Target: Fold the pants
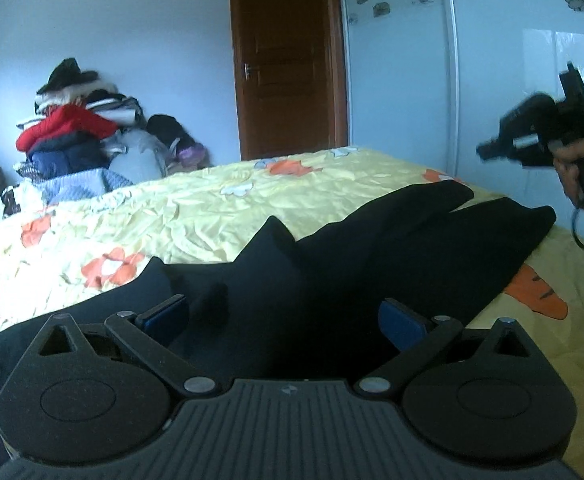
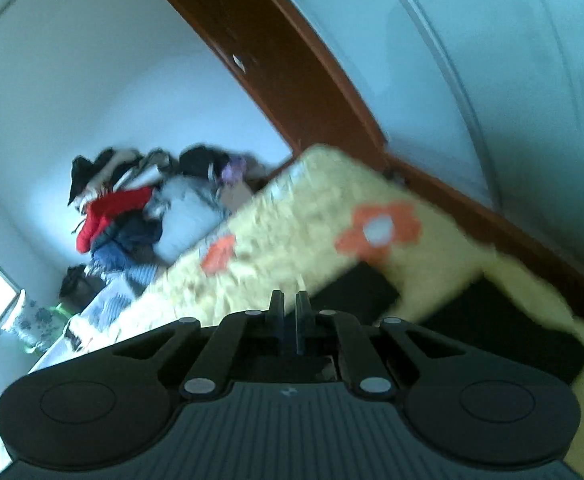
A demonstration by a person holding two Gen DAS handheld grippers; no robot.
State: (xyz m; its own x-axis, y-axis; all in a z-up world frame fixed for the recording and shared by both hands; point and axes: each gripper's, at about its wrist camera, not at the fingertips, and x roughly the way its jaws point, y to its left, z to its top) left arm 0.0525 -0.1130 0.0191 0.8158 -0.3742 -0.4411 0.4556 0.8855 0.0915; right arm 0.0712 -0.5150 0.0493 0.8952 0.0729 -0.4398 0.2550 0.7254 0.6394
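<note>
Dark pants (image 1: 372,256) lie spread on a yellow flowered bed (image 1: 196,204), legs reaching toward the far right. My left gripper (image 1: 284,316) is open, low over the waist end, blue pads either side of a raised fold of cloth. My right gripper (image 1: 492,150) shows at the right edge of the left wrist view, held in a hand above the leg ends. In the blurred, tilted right wrist view my right gripper (image 2: 290,304) is shut and empty, above the bed (image 2: 300,216) with the pants (image 2: 492,328) below right.
A pile of clothes (image 1: 80,128) sits at the far left corner of the bed. A brown door (image 1: 288,60) stands behind the bed. A white wardrobe (image 1: 492,60) with flower decals runs along the right.
</note>
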